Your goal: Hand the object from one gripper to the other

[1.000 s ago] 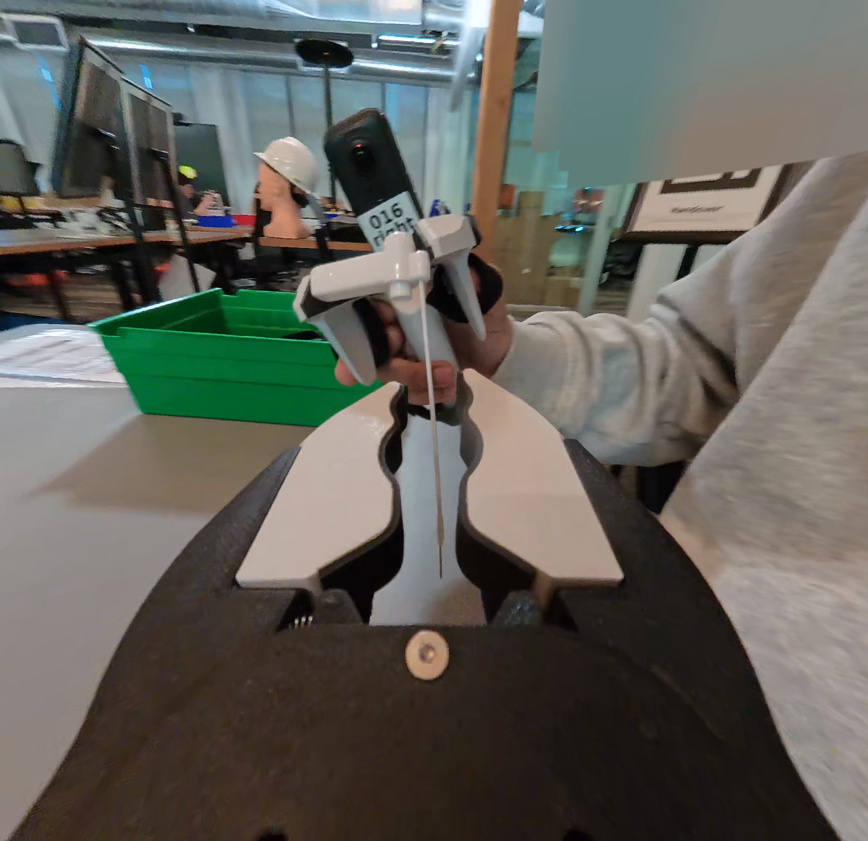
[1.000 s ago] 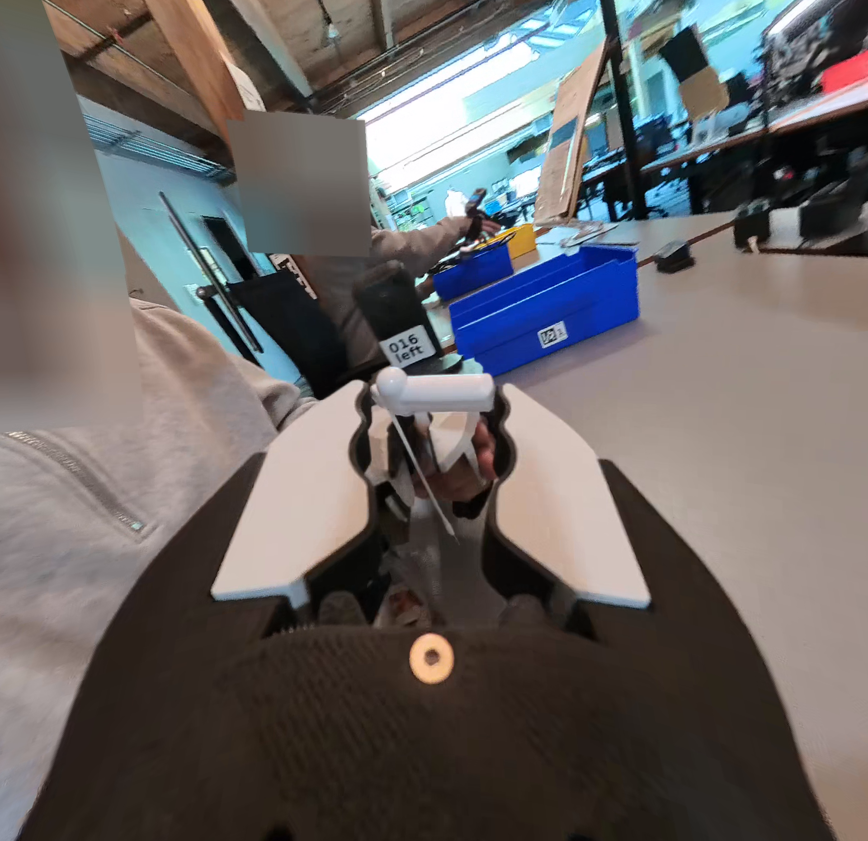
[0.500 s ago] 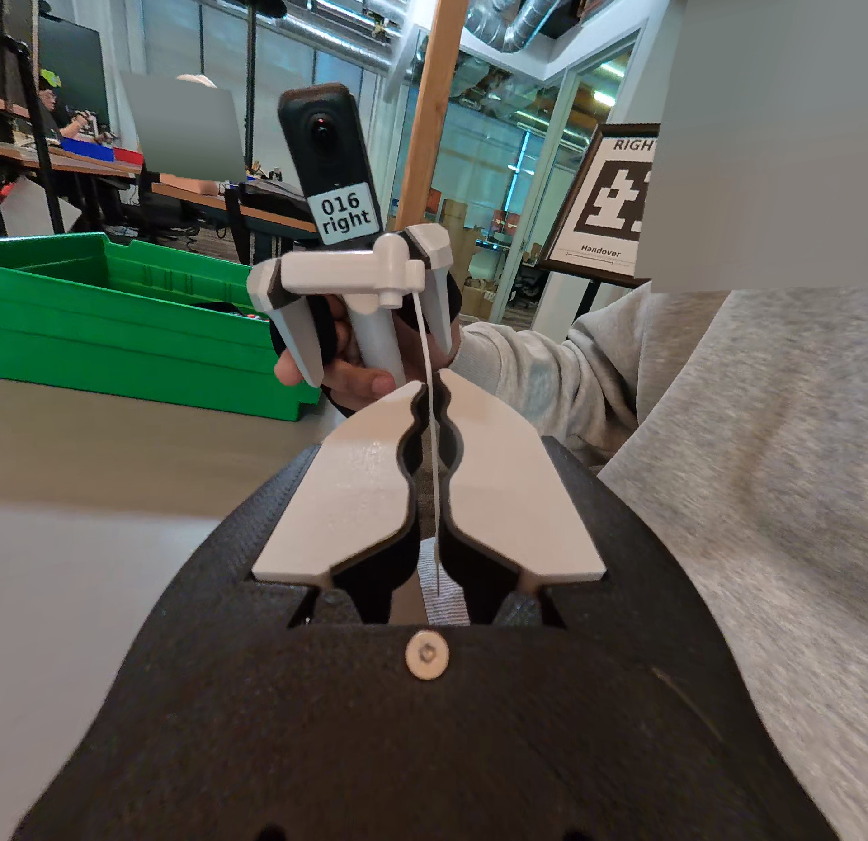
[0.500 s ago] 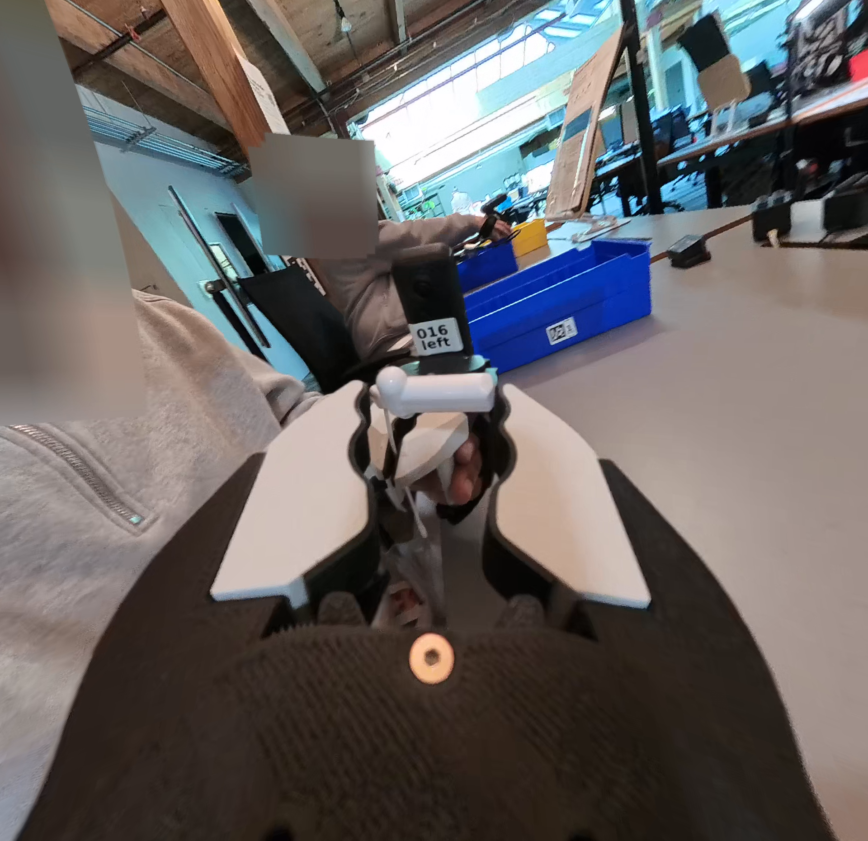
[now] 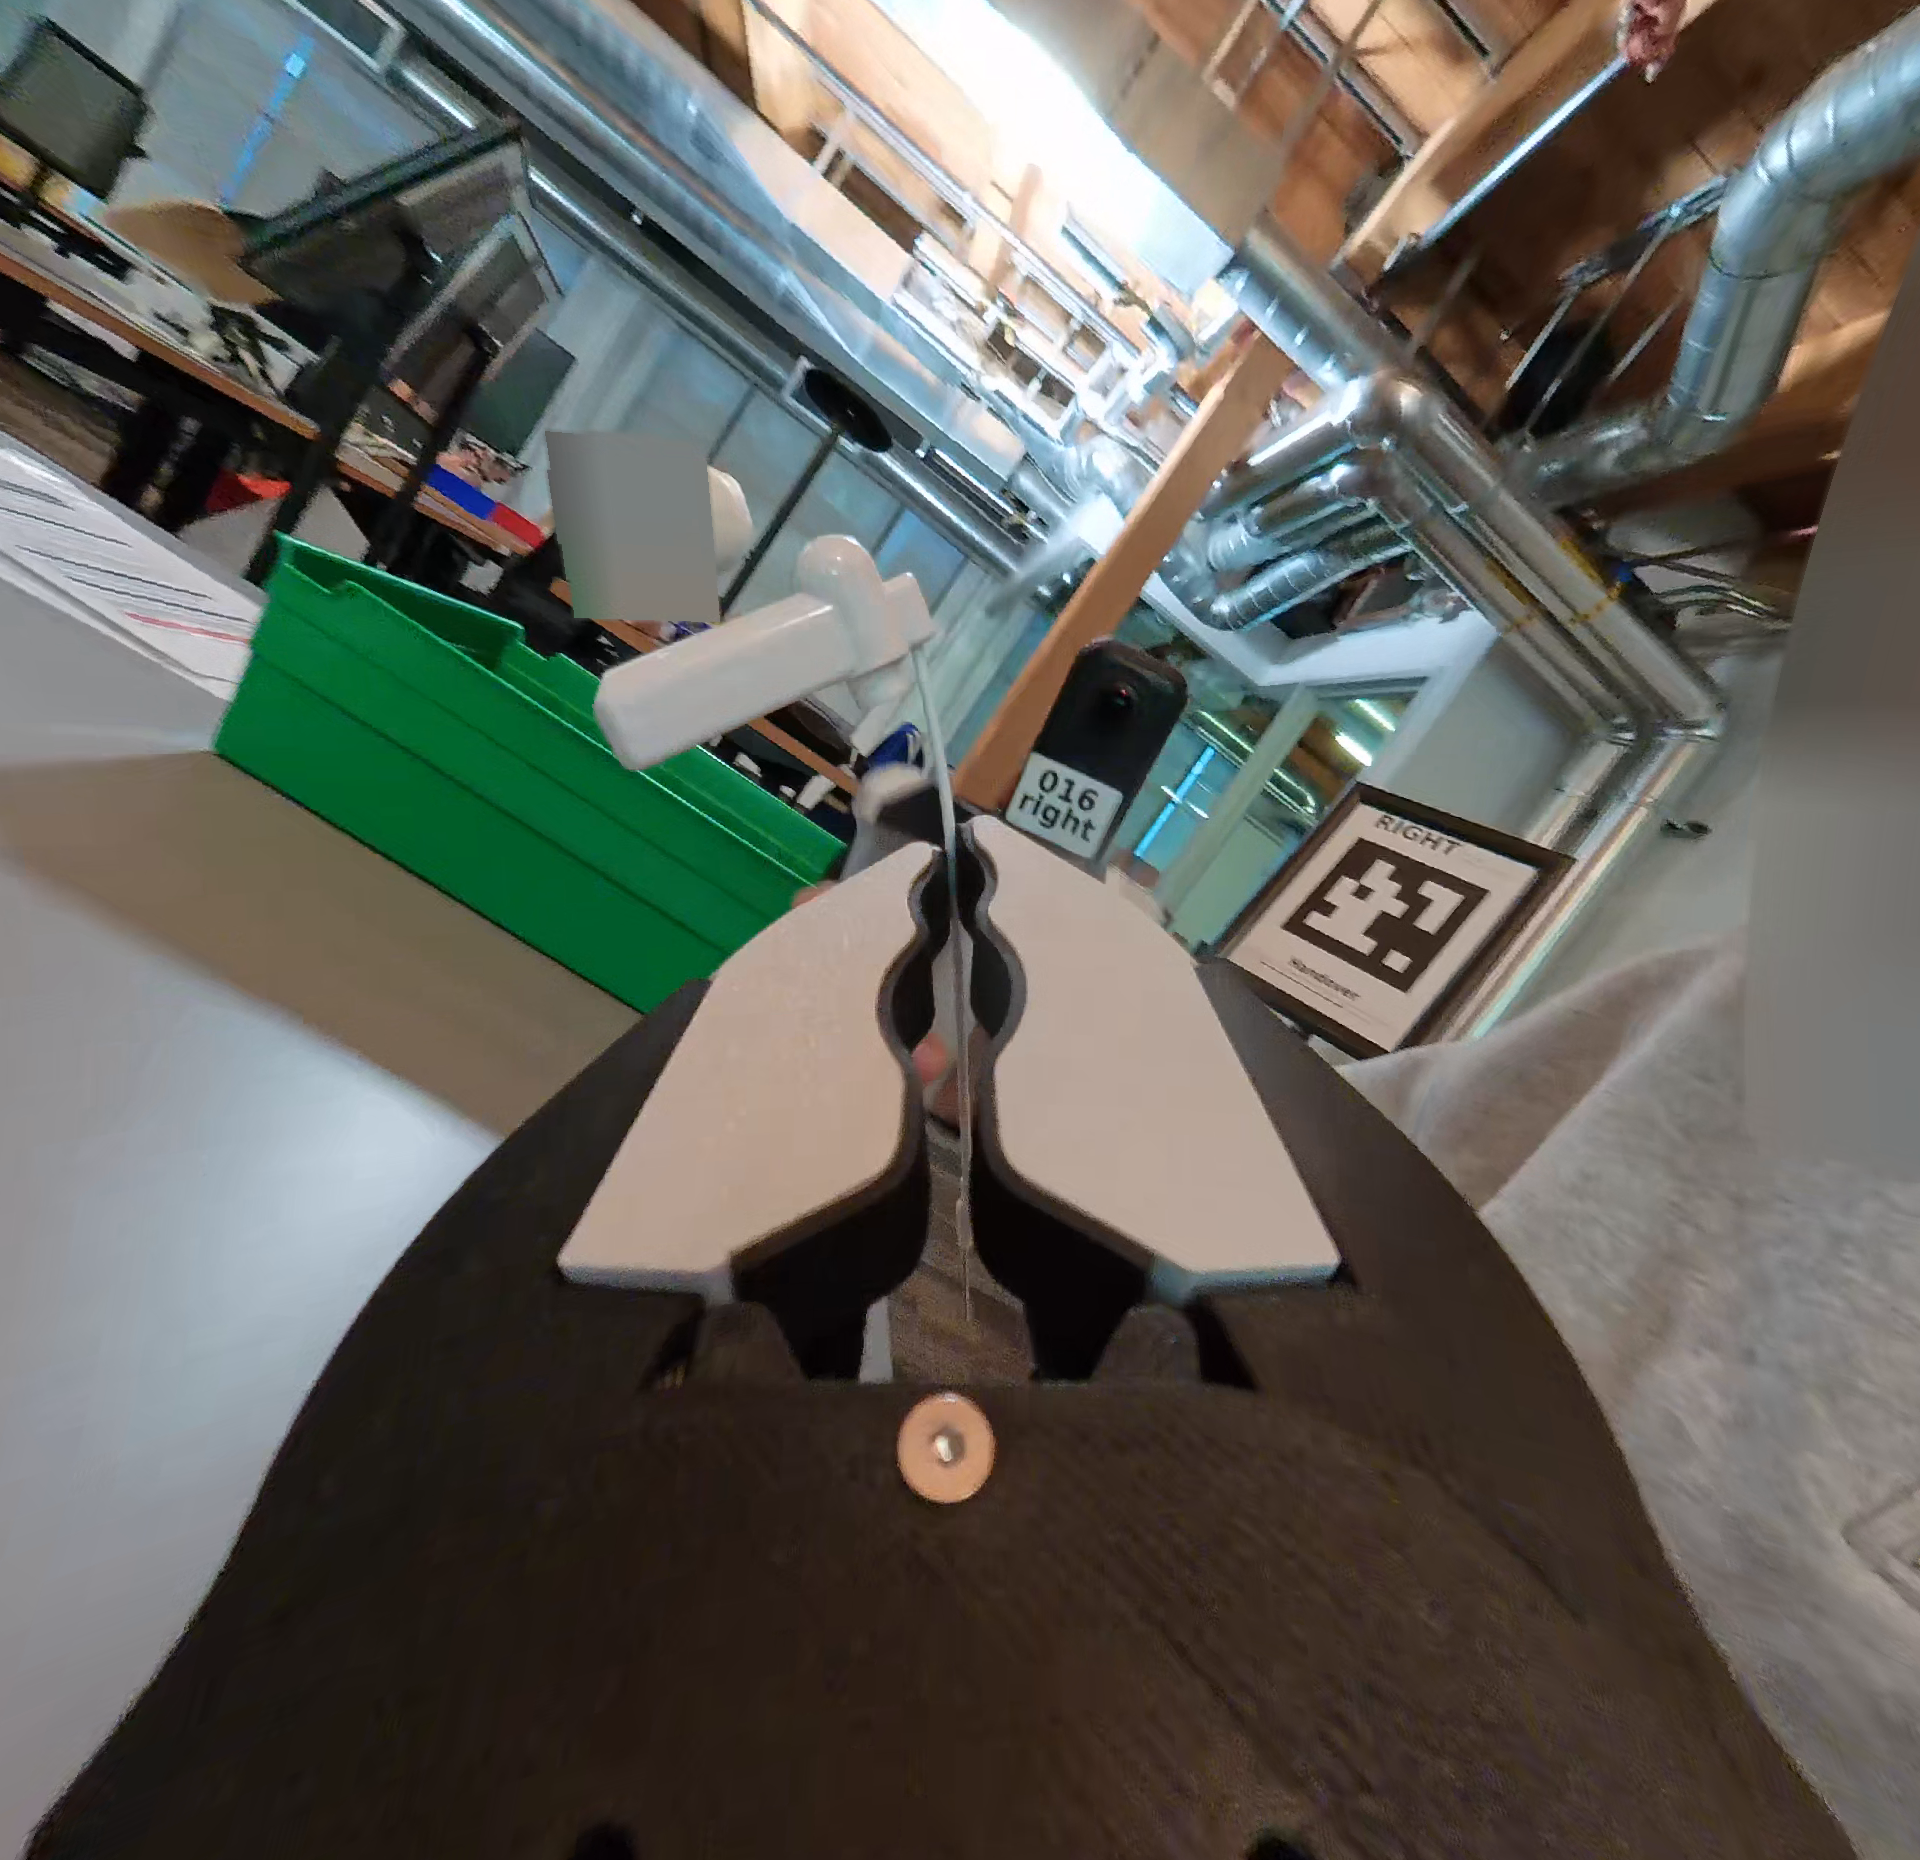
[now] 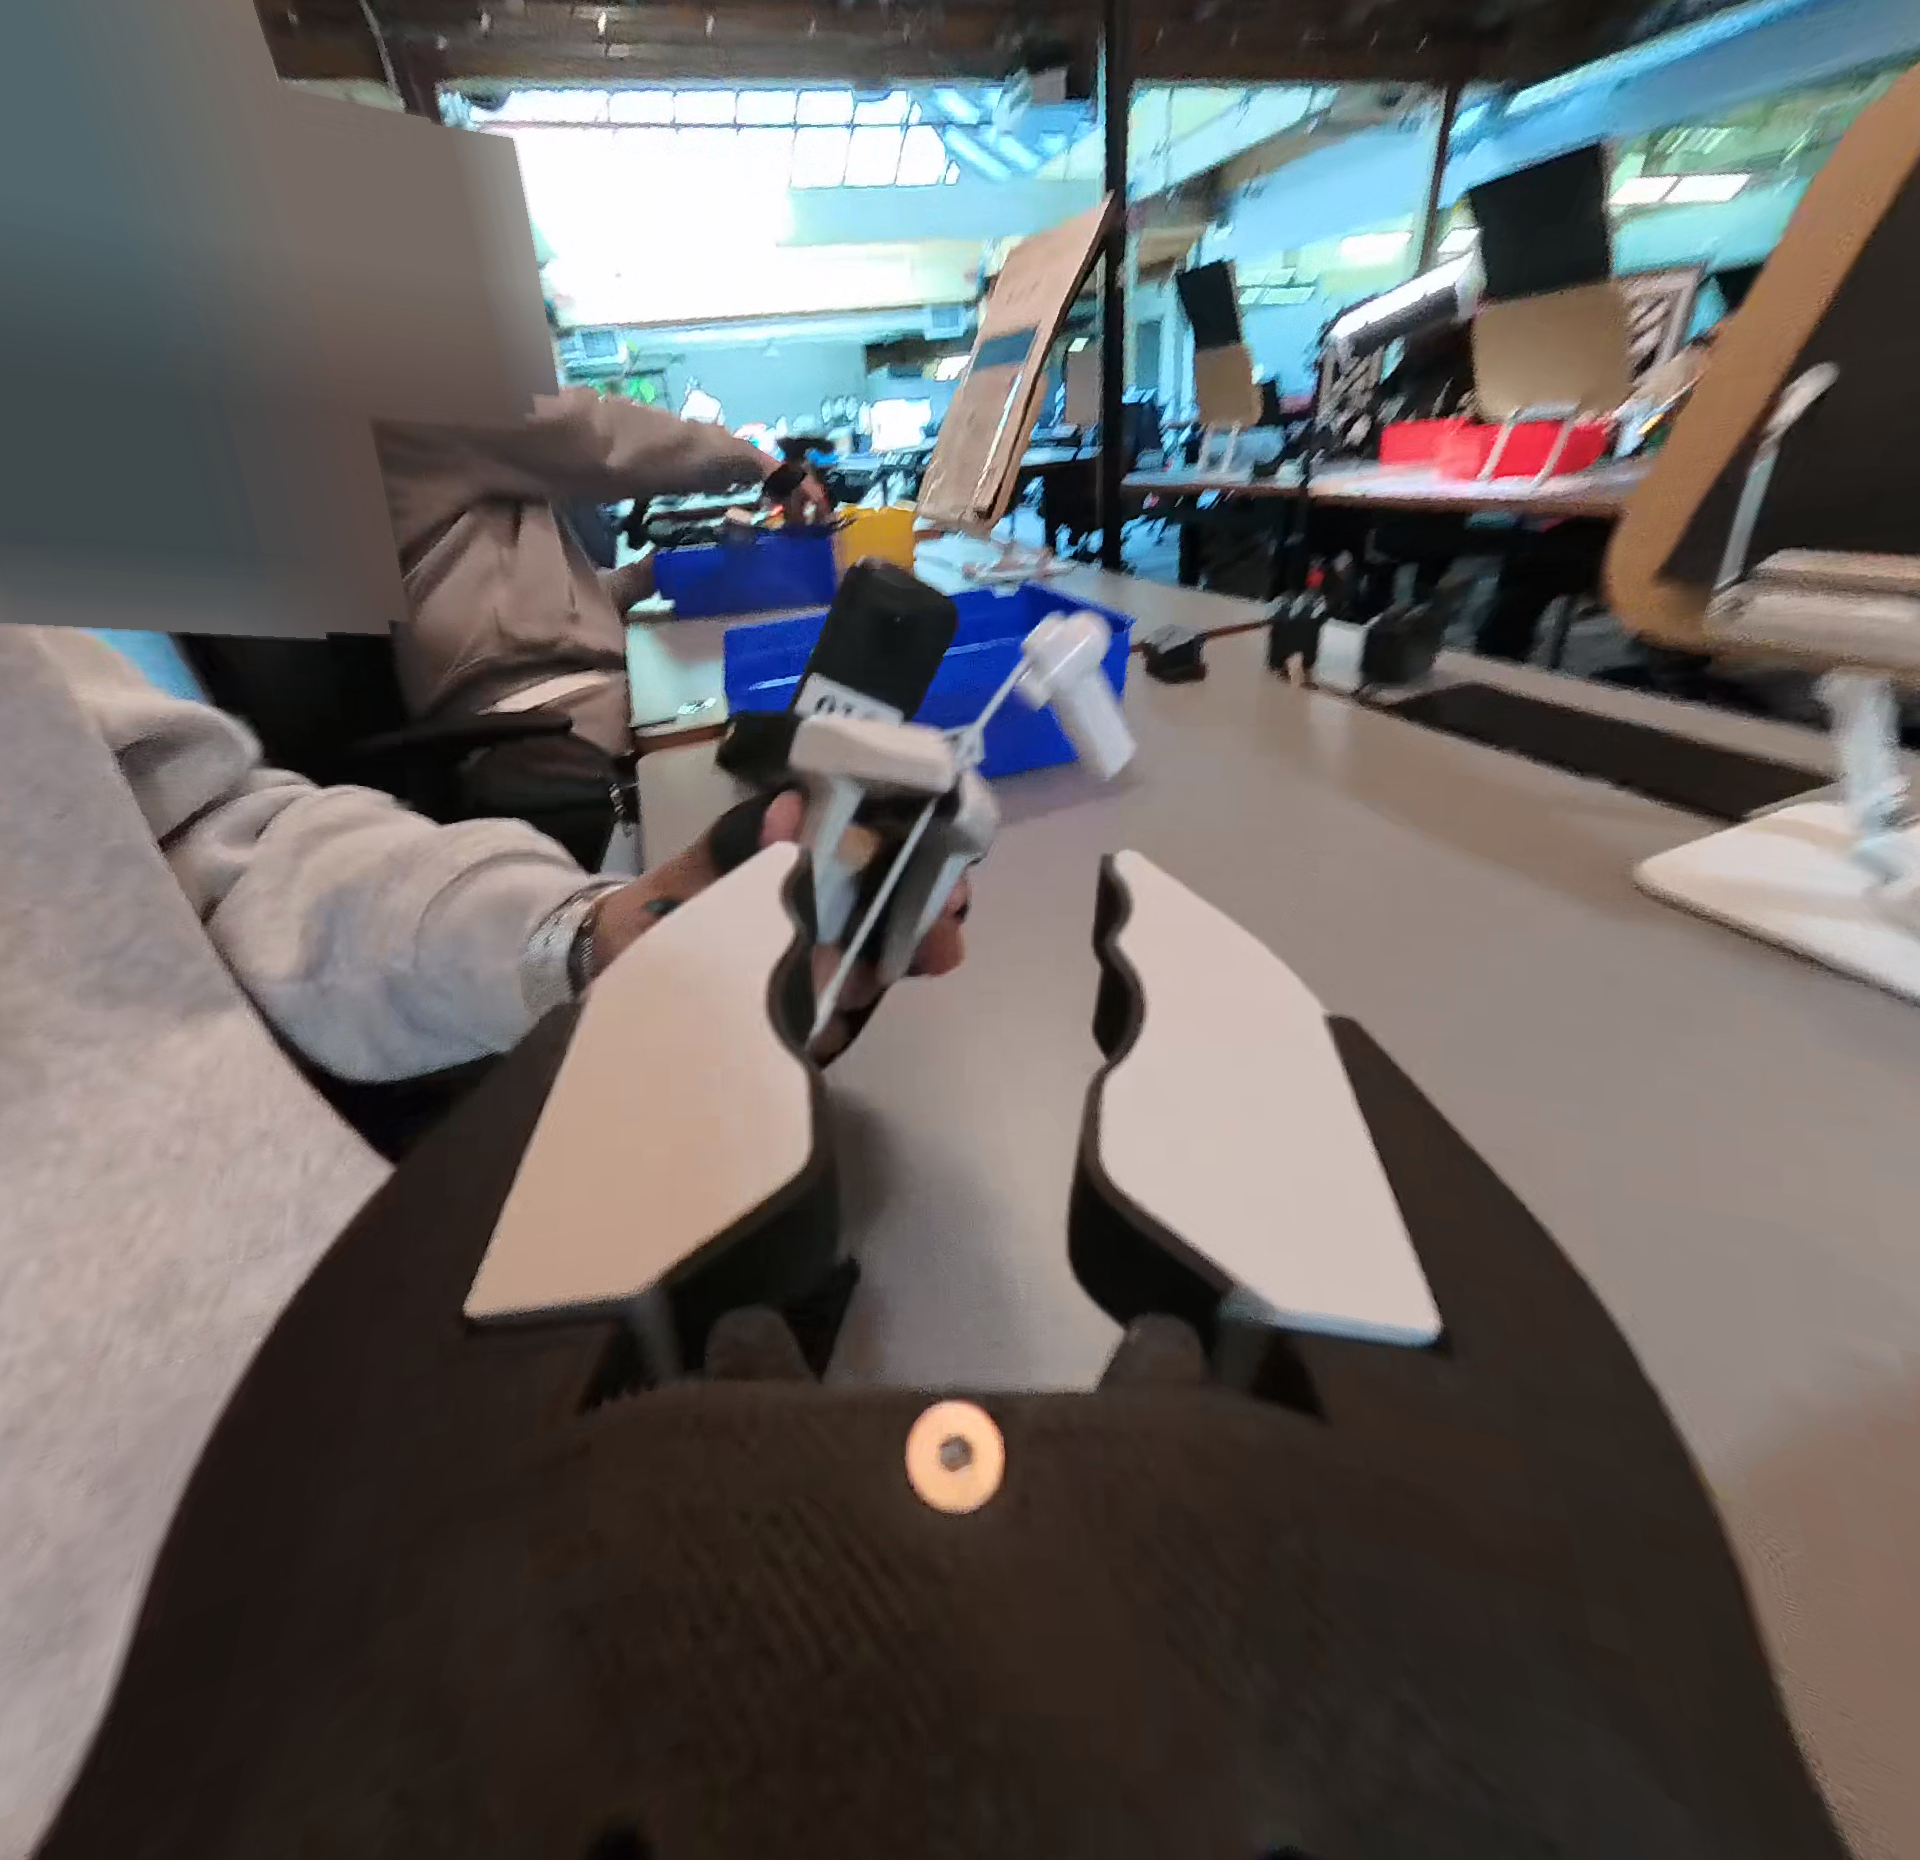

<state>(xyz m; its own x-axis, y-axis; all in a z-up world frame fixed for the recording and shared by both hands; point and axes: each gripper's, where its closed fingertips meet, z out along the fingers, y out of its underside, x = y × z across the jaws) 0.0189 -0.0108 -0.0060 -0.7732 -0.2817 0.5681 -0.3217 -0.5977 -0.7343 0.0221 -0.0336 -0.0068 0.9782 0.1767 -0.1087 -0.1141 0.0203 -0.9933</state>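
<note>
The object is a white plastic tag (image 5: pixel 764 667) with a thin white strap (image 5: pixel 938 761) hanging from it. My left gripper (image 5: pixel 954 860) is shut on the strap, with the tag body standing above and left of the fingertips. In the right wrist view, the left gripper (image 6: pixel 914 782) holds the tag (image 6: pixel 1075 688) up beyond my left finger. My right gripper (image 6: pixel 951 860) is open and empty, a short way back from the tag. In the left wrist view only the right gripper's black camera (image 5: pixel 1107 709) shows; its fingers are hidden.
A green bin (image 5: pixel 499 771) stands on the table to the left. A blue bin (image 6: pixel 977 688) sits farther along the grey table (image 6: pixel 1351 979). A framed marker sign (image 5: pixel 1382 917) and a white stand (image 6: pixel 1818 854) are nearby. A seated person (image 6: pixel 499 563) is behind. Less than 4 cm separates the two grippers' tips.
My left gripper closed on the strap. My right gripper let go of the tag body, opened and drew back. The left gripper now carries the tag, tilted upward.
</note>
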